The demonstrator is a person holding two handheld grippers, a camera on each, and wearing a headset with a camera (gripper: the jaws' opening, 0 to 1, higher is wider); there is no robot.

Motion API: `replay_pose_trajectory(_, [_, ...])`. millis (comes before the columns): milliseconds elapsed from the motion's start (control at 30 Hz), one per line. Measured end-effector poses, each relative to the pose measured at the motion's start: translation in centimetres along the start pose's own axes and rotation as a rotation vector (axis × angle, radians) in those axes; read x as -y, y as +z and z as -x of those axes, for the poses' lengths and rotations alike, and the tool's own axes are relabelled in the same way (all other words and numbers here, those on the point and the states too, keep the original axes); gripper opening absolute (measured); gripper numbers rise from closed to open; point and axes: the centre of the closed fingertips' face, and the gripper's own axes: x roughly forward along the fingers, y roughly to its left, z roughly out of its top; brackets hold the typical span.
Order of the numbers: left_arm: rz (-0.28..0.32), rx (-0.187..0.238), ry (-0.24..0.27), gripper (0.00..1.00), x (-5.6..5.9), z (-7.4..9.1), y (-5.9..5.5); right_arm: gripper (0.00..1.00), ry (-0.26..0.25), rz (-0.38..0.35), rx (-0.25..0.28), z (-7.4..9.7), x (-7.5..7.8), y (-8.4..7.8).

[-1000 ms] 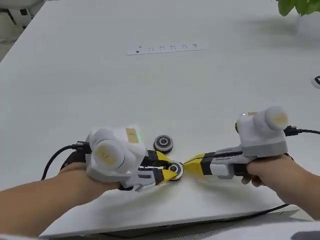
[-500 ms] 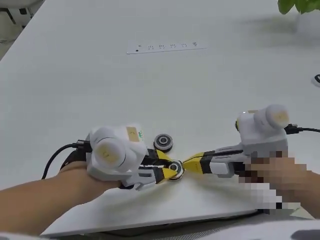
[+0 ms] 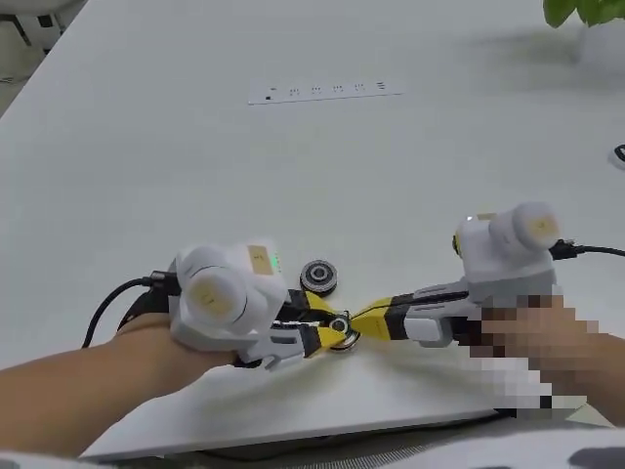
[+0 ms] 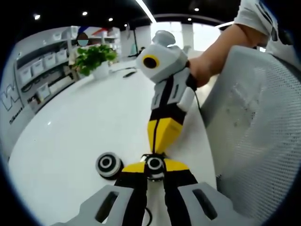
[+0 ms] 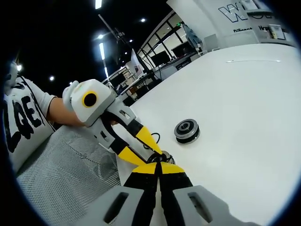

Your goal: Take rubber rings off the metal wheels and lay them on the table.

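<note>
Open office: monitor desks (image 5: 164, 60), wall shelves (image 4: 44, 70), potted plant (image 4: 95, 59).

Yellow-black fingers (image 3: 373, 319), white table (image 3: 293, 195)

The right gripper (image 5: 160, 165) has its jaws almost together, yellow tips pinched on the near edge of a small wheel (image 5: 165, 158). The left gripper (image 5: 153, 151) reaches in from the left and holds the same wheel between its yellow jaws. A second wheel (image 5: 187, 130), black-rimmed, lies flat on the white table (image 5: 244, 117), a little farther off and to the right, apart from both grippers.
</note>
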Motion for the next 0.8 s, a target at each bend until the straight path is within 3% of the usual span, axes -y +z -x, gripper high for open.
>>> replay_pose_trajectory(800, [-0.001,0.002,-0.002,0.12,0.05,0.00,0.03,0.00,0.038,-0.018,0.036,-0.26,-0.66,0.60])
